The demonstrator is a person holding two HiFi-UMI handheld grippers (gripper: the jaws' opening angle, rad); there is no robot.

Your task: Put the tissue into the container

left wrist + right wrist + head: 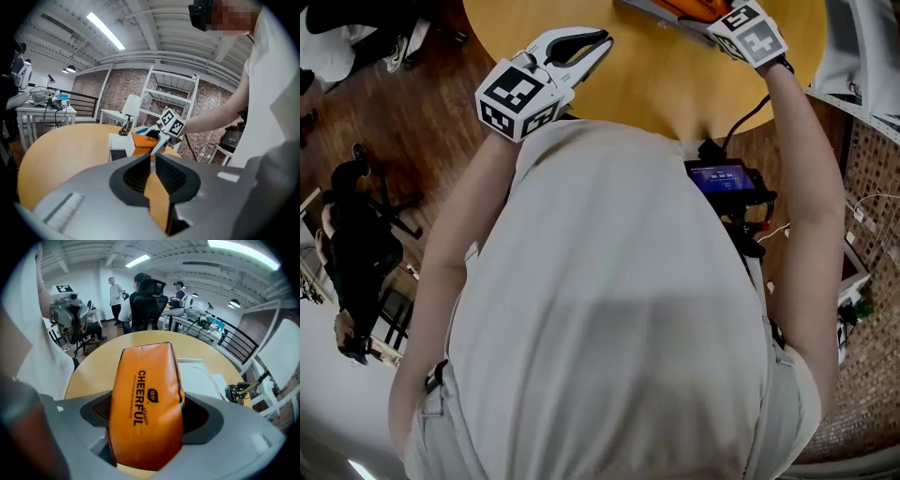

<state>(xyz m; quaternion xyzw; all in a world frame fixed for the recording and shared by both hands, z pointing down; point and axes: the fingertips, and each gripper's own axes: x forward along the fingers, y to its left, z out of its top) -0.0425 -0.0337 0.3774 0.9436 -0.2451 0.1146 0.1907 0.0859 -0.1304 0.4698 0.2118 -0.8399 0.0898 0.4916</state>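
An orange tissue pack (145,399) stands upright between the jaws of my right gripper (147,412), which is shut on it over the round wooden table (675,84). In the left gripper view the same pack (140,143) sits next to a white box-like container (119,143), with the right gripper (158,143) on it. The container (198,376) lies just beyond and right of the pack in the right gripper view. My left gripper (602,41) hovers over the table's near left part, shut and holding nothing (151,158).
A small lamp (128,117) stands on the table behind the container. White shelving (171,101) and side tables line a brick wall. People sit at desks past the table's far edge (140,301). A device with a lit screen (722,178) hangs at the person's chest.
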